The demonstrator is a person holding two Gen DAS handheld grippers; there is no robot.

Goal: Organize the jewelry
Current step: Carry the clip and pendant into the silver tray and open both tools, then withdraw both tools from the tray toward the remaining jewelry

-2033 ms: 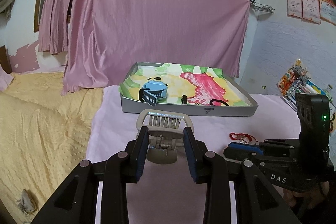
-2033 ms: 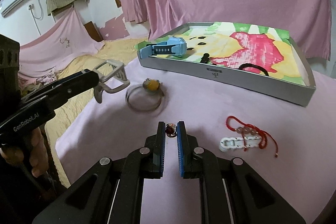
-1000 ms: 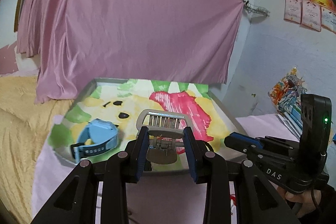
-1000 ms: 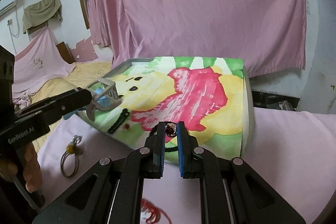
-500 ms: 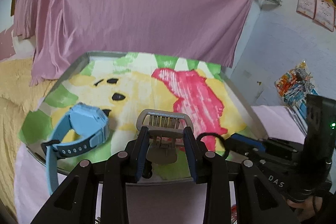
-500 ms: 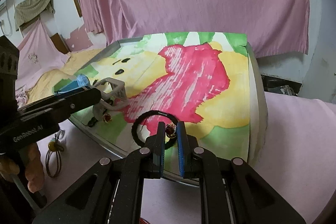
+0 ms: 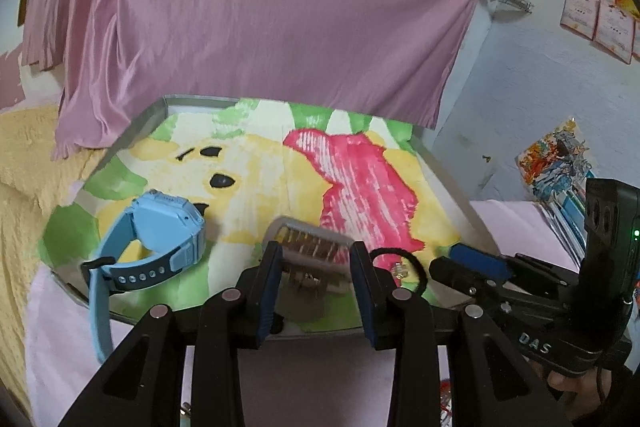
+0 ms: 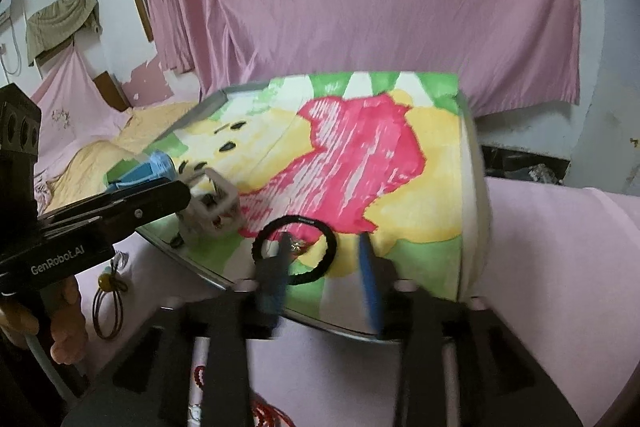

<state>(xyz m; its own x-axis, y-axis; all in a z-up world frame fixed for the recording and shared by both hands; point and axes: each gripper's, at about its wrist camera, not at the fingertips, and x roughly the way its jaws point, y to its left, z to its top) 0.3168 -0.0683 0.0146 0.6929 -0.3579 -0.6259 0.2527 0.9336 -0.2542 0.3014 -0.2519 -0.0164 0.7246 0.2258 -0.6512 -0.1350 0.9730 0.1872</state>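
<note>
A grey tray [image 7: 132, 131] lined with a yellow, red and green picture holds a blue watch [image 7: 160, 227] and a black hair tie [image 8: 296, 218]. My left gripper [image 7: 314, 255] hovers over the tray's near edge. Its jaws are opening, and a beige claw hair clip [image 7: 308, 239] sits tilted and blurred between them, still touching both pads. My right gripper [image 8: 324, 243] is low over the tray with its jaws opening and nothing between the pads. A small ring [image 8: 296, 247] lies inside the hair tie loop, beside the left fingertip.
The tray rests on a pink cloth [image 8: 560, 247]. A hair tie with a yellow bead [image 8: 108, 291] and a red string bracelet [image 8: 268, 415] lie on the cloth before the tray. A pink curtain [image 7: 260, 7] hangs behind. A hand [image 8: 64, 339] grips the left handle.
Both grippers came from the pink cloth to low over the tray. The right jaws have spread and the ring has left them. The clip in the left jaws has tipped.
</note>
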